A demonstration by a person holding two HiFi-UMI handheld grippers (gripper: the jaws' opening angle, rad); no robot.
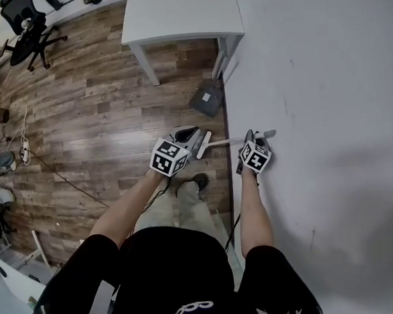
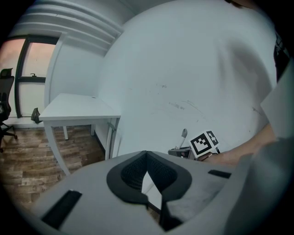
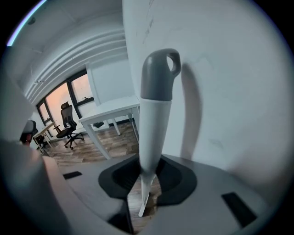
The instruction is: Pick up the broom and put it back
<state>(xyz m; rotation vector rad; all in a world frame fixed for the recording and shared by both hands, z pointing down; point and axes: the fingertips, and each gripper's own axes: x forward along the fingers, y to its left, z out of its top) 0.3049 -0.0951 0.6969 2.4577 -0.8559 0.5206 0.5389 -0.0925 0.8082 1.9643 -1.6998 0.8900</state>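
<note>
- Gripping the white plastic broom handle (image 3: 155, 124) just below its grey looped cap (image 3: 159, 73), the right gripper (image 3: 147, 180) is pressing its dark pads against both sides of it.
- In the head view, the handle (image 1: 230, 142) is lying close to the pale wall (image 1: 327, 110), its cap (image 1: 269, 133) at the wall and its thin pole slanting away toward the left gripper (image 1: 190, 137).
- The left gripper (image 2: 147, 158) is showing its jaw tips touching; a white sliver is sitting in the gap behind them, and I cannot tell what it is.
- Ahead of both grippers, a white rectangular table (image 1: 180, 13) is standing on the brown wood-plank floor (image 1: 113, 112) against the wall.
</note>
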